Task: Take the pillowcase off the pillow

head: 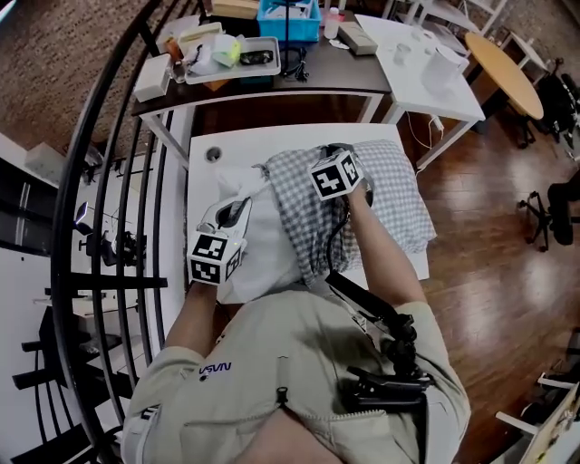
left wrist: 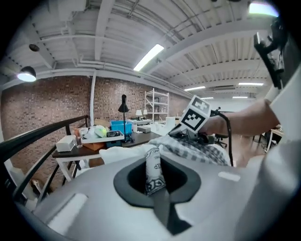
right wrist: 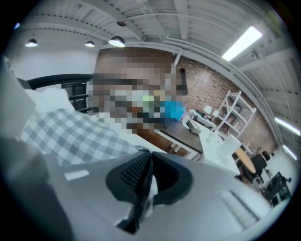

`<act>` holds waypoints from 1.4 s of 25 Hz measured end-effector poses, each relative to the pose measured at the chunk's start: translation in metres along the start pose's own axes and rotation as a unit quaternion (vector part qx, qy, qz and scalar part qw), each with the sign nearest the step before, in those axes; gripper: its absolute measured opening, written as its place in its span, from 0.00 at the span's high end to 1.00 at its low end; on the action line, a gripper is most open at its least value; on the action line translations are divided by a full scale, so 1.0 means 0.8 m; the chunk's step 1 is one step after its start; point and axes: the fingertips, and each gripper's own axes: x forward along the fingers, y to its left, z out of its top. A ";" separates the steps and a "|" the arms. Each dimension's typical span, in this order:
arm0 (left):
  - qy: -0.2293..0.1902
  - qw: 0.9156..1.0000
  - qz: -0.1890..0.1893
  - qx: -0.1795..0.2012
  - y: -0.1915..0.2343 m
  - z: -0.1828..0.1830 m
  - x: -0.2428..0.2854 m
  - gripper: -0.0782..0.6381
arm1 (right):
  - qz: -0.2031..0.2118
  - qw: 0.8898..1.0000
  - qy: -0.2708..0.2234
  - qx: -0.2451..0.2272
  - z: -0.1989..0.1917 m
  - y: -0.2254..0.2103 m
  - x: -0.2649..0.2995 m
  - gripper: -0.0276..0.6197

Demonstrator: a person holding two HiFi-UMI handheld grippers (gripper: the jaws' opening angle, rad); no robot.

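Observation:
A pillow lies on the white table (head: 237, 145). Its grey-check pillowcase (head: 399, 195) covers the right part, bunched toward the middle, and the bare white pillow (head: 263, 249) shows at the left. My left gripper (head: 234, 213) rests on the bare pillow. In the left gripper view it (left wrist: 153, 160) is shut on a narrow strip of white printed fabric (left wrist: 153, 174) from the pillow. My right gripper (head: 333, 152) is at the bunched edge of the pillowcase. In its own view it (right wrist: 146, 157) is shut with a sliver of pale cloth pinched, and the check pillowcase (right wrist: 70, 134) lies just left.
Beyond the table stands a dark desk (head: 335, 77) with a blue bin (head: 288, 20) and a cluttered tray (head: 231, 54). White tables (head: 426, 68) and a round wooden one (head: 505, 68) are at the back right. A black railing (head: 118, 181) runs along the left.

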 end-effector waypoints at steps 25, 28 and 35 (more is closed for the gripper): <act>0.028 0.999 -0.035 0.009 -0.030 -0.032 -0.016 0.51 | -0.044 0.980 -0.057 0.185 -0.128 -0.024 -0.133 0.78; 0.070 0.992 -0.096 0.045 -0.096 -0.069 -0.018 0.47 | -0.006 0.980 -0.047 0.195 -0.148 0.034 -0.170 0.74; 0.177 0.973 -0.120 0.090 -0.126 -0.191 0.021 0.44 | 0.070 0.980 0.024 0.184 -0.201 0.172 -0.189 0.69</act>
